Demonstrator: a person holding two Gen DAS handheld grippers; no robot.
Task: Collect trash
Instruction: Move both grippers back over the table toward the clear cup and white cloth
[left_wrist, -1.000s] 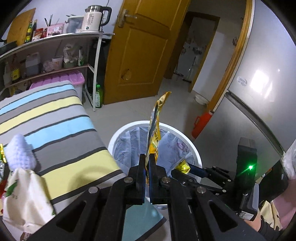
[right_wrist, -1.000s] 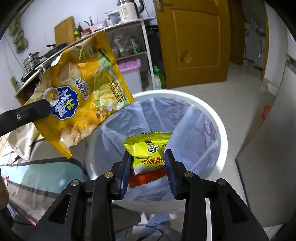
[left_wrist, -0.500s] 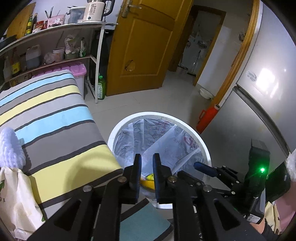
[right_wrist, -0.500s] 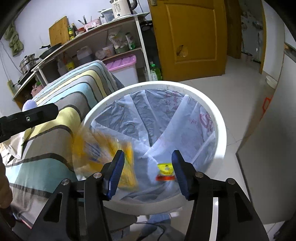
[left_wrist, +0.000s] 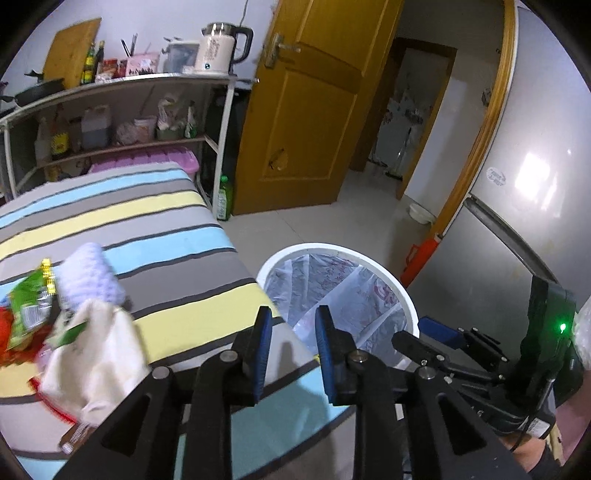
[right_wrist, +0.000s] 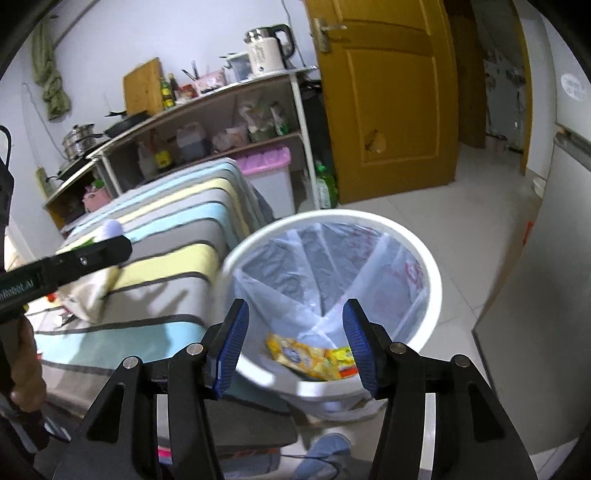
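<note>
Crinkly, light green wrapper (left_wrist: 27, 306) on the worktop suits an edge pinch, so we bring left gripper (left_wrist: 290, 345), jaws opening empty, while right gripper (right_wrist: 295, 341) gapes empty.

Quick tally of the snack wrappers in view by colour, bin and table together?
Yellow wrappers, in the bin: 2
Green wrapper, on the striped table: 1
Red wrapper, beside it, partly cut off: 1
Total: 4

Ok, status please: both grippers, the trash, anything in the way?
Left gripper empty, opening. Right gripper open, empty. Wrappers in bin. More trash on table; way clear.
</note>
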